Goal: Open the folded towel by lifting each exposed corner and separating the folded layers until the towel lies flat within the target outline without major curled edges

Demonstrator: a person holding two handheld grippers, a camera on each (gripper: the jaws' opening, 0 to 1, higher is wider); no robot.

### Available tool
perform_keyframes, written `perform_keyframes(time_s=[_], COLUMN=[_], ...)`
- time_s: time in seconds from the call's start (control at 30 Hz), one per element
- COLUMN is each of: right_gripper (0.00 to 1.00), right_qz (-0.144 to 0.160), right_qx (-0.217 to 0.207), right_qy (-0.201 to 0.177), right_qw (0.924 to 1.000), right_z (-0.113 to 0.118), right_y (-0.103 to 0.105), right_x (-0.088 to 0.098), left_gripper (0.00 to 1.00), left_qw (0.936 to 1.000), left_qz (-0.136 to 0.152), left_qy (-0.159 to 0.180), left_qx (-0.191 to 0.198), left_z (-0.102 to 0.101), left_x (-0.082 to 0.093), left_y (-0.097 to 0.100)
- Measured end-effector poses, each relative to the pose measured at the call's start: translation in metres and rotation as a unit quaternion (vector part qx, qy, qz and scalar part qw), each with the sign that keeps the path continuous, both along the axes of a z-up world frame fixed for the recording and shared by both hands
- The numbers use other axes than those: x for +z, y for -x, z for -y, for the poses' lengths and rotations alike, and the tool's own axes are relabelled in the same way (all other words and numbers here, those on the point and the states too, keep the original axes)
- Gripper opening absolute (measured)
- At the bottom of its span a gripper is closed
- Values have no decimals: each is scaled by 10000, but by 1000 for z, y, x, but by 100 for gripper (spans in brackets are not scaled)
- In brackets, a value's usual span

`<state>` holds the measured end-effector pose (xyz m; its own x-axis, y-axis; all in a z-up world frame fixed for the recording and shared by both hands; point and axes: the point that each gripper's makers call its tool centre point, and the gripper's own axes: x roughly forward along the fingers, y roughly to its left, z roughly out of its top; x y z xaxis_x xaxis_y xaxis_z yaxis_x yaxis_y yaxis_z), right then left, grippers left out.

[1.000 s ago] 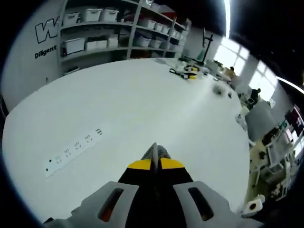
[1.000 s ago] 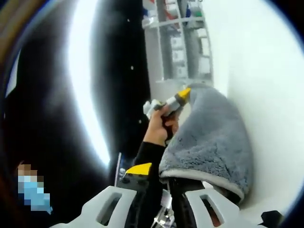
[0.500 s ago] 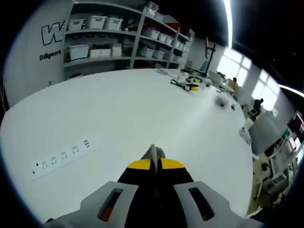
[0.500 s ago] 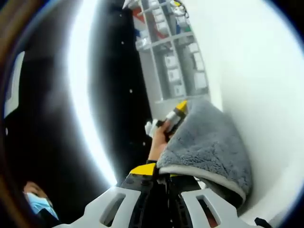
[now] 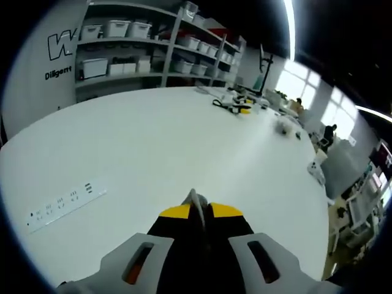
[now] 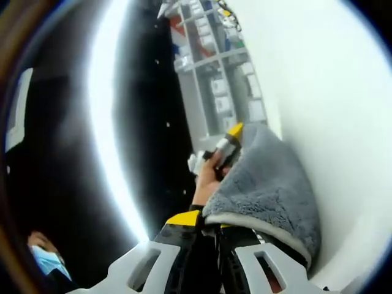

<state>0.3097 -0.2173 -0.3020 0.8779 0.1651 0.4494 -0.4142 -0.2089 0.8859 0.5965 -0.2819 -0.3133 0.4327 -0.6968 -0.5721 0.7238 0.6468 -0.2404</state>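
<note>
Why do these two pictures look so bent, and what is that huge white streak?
Both views come through fisheye lenses: in the left gripper view the white table bulges and the shelves lean. In the right gripper view the streak is a ceiling light, overexposed and curved, and the grey towel stays fairly sharp.
</note>
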Motion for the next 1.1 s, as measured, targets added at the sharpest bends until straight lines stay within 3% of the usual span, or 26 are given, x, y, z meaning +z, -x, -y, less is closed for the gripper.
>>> perform_keyframes(time_s=[0.27, 0.43, 0.57, 0.63, 0.77, 0.83, 0.93, 1.03, 1.1], right_gripper=[8, 10, 10, 10, 10, 10, 10, 10, 11], right_qz=[-32, 39, 36, 39, 26, 18, 17, 11, 15], right_qx=[-263, -453, -555, -585, -592, -580, -580, -597, -606], right_qy=[36, -255, -313, -305, -294, -271, -244, -187, -90], right_qw=[9996, 9986, 9980, 9978, 9978, 9979, 9980, 9980, 9981], right_z=[11, 26, 35, 37, 38, 36, 35, 34, 32], right_y=[2, 5, 6, 6, 5, 5, 5, 5, 6], right_x=[-3, -1, -2, -2, -5, -5, -5, -5, -3], left_gripper=[11, 12, 15, 17, 22, 23, 22, 18, 8], left_qw=[9999, 9999, 9997, 9986, 9970, 9955, 9931, 9923, 9921], left_qz=[24, 38, 216, 298, 107, -182, -289, -335, -499], left_qy=[120, 58, -113, -442, -767, -899, -1046, -1076, -990], left_qx=[-22, -111, -63, -19, 1, -243, -441, -509, -584], left_z=[19, 25, 15, -3, -31, -37, -40, -38, -33], left_x=[-5, -9, -8, -12, -26, -36, -49, -55, -56], left_y=[5, 9, -4, -16, -23, -13, 7, 12, 15])
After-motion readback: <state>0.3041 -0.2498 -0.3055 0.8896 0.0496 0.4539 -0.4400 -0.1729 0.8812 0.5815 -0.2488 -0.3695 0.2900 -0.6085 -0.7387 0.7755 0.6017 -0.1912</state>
